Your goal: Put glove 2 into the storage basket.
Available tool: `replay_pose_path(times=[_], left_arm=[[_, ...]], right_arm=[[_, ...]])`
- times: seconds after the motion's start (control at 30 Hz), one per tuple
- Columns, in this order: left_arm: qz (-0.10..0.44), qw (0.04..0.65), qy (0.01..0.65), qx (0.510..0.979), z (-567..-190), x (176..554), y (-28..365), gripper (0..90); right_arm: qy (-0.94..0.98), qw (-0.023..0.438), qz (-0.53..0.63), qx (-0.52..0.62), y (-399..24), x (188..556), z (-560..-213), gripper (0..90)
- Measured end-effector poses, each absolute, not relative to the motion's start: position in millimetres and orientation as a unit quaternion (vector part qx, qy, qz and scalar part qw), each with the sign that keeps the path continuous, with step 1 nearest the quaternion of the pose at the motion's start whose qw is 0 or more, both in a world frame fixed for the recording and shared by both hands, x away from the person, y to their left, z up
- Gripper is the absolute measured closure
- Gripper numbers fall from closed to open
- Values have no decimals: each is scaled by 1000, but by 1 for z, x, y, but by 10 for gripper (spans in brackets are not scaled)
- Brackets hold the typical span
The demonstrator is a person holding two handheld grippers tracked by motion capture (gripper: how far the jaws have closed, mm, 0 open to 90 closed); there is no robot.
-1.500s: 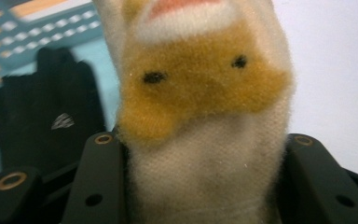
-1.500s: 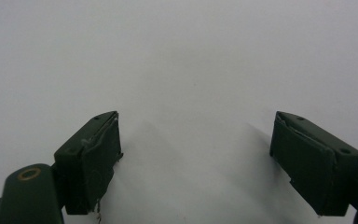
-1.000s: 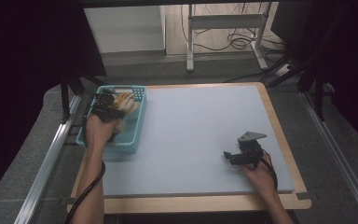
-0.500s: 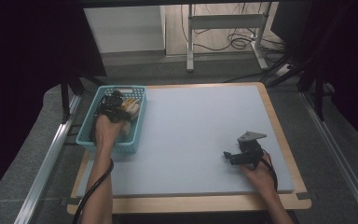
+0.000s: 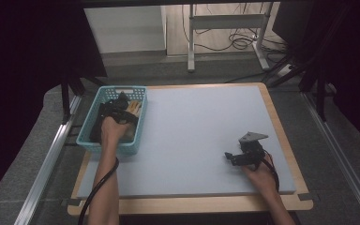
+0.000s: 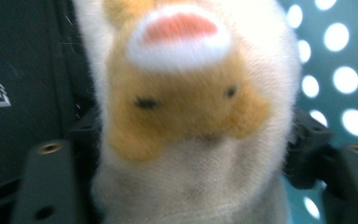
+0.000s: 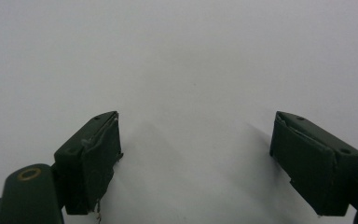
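Grey foam mat (image 5: 201,136) on wooden table (image 5: 281,117); cables (image 5: 236,42) behind.

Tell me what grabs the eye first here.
A plush toy, cream and orange with a pink patch, sits right up against the left gripper's camera, between the jaws of the left gripper, which have just been opening. It lies in the teal basket at the table's left edge. The right gripper rests open on the bare blue mat.
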State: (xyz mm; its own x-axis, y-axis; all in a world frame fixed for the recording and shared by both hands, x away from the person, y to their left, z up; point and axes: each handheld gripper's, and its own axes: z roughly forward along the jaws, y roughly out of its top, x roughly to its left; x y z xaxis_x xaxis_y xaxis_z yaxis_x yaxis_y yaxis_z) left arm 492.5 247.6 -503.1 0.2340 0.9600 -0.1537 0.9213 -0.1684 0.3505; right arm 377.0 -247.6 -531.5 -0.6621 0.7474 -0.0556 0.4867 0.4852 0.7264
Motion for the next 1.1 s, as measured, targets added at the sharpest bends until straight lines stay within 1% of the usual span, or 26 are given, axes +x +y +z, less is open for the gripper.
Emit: replay_pose_path(times=[0.07,0.13,0.2,0.23,0.27,0.33,0.4,0.5,0.57,0.63,0.7,0.77,0.9,1.0,1.1], left_arm=[[60,193,607,768,-495,488,249,152],[61,208,598,772,-486,485,250,126],[72,218,590,774,-474,480,251,130],[74,226,587,774,-470,479,252,119],[76,236,586,772,-465,477,254,125],[94,238,583,771,-454,472,260,154],[117,228,588,768,-450,470,266,211],[142,208,599,760,-451,468,275,406],[149,197,607,755,-458,468,280,563],[149,184,613,754,-465,468,283,689],[143,173,616,755,-475,470,284,757],[133,170,617,757,-485,473,283,795],[121,175,613,761,-495,477,276,827],[121,177,603,768,-498,479,265,837],[129,165,597,774,-499,481,258,859]], right_arm=[[842,186,351,367,-248,377,-531,159],[842,186,350,366,-248,377,-532,159],[842,186,350,366,-248,377,-532,159],[842,186,351,366,-248,377,-532,159],[842,186,351,366,-248,377,-532,159],[842,186,351,366,-248,377,-532,159],[842,186,350,365,-248,377,-532,159],[842,186,351,366,-247,377,-532,159],[842,186,351,366,-247,377,-532,159],[842,186,350,366,-248,377,-531,159],[842,186,350,366,-248,377,-532,159],[842,186,351,366,-248,377,-532,159],[842,186,351,366,-248,377,-532,159],[842,186,350,366,-248,377,-532,159],[842,186,350,366,-248,377,-532,159]])
